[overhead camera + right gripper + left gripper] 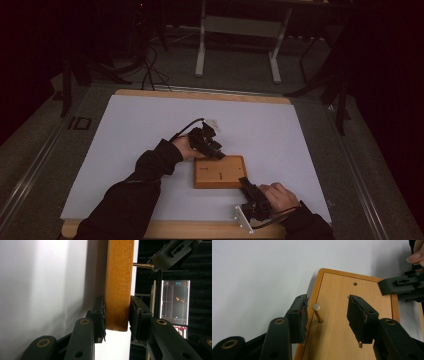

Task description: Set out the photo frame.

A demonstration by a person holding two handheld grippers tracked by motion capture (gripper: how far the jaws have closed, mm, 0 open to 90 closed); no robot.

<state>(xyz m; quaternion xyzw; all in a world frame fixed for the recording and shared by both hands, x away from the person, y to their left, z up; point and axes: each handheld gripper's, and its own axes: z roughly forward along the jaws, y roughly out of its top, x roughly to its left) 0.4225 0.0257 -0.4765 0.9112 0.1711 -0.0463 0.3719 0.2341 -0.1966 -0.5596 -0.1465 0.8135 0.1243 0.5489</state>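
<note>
A: Jaws first. Left gripper [327, 315] has them spread, a brass peg [318, 312] standing between, nearer one pad [300, 320], touching neither as far as I can see.

B: Peg's where?

A: Upright in the wooden block [342, 340], close to the block's edge. One small empty hole [355, 284] farther along the top face.

B: Right gripper?

A: Right gripper [117, 315] is pinching the block's edge, one pad on each face. From its own view the block [119, 285] runs up between the jaws, and the peg [143, 265] sticks out sideways near the left gripper's jaw tip [172, 253].

B: Block location?

A: Flat on the white sheet [150, 130], in the near half, right of centre; high view shows the block [220, 171] with the left gripper [212, 150] at its far left corner and the right gripper [247, 186] at its near right corner.

B: Hands?

A: Left hand [186, 147] behind its gripper, dark sleeve from bottom. Right hand [278, 196] at the near edge. High view is dim, so peg not clear there.

B: Beyond that?

A: Wooden table edge [200, 94] around the sheet, a lit screen [175, 302] in the right gripper view.
</note>
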